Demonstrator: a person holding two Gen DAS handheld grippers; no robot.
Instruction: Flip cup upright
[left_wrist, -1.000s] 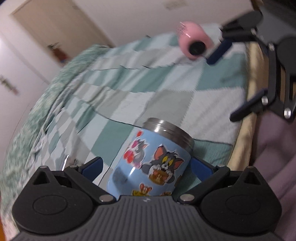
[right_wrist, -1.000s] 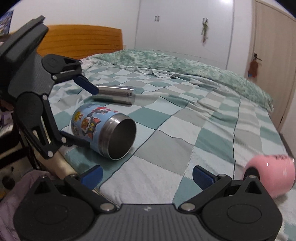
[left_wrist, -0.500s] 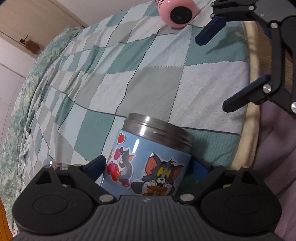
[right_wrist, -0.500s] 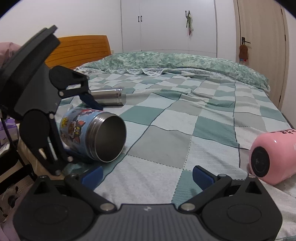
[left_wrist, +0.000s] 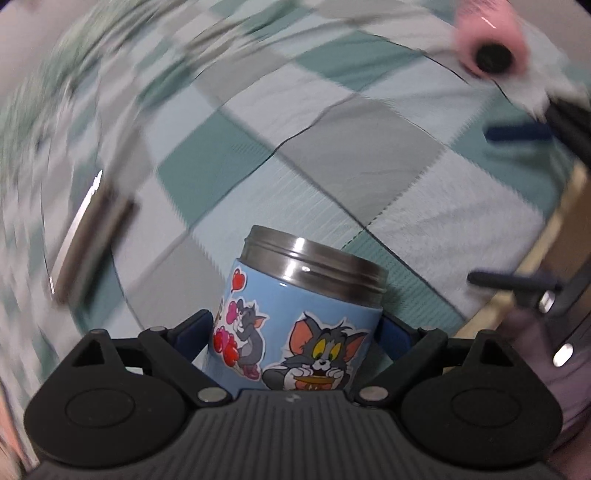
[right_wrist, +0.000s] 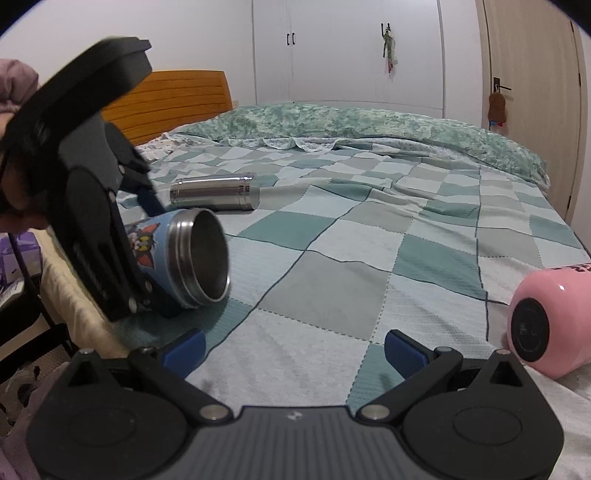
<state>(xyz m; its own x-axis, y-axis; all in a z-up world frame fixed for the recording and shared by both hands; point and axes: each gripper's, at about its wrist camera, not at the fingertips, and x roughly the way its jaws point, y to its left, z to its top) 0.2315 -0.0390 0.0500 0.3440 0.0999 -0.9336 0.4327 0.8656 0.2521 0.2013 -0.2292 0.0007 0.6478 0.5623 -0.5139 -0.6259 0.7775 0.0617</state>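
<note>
Our left claw (left_wrist: 295, 332) grips the blue cartoon cup (left_wrist: 295, 317) by its sides, the steel mouth tilted partly upward near the bed's (right_wrist: 332, 273) near left corner, its lower rim close to the quilt. Our right claw (right_wrist: 291, 347) hangs open over the near edge, holding nothing. A pink cup (right_wrist: 546, 317) lies by the right edge; a steel flask (right_wrist: 214, 192) lies behind.

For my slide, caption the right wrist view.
Left hand-held gripper grips tilted blue cartoon-sticker steel cup; right hand-held gripper open above checkered bedspread.
</note>
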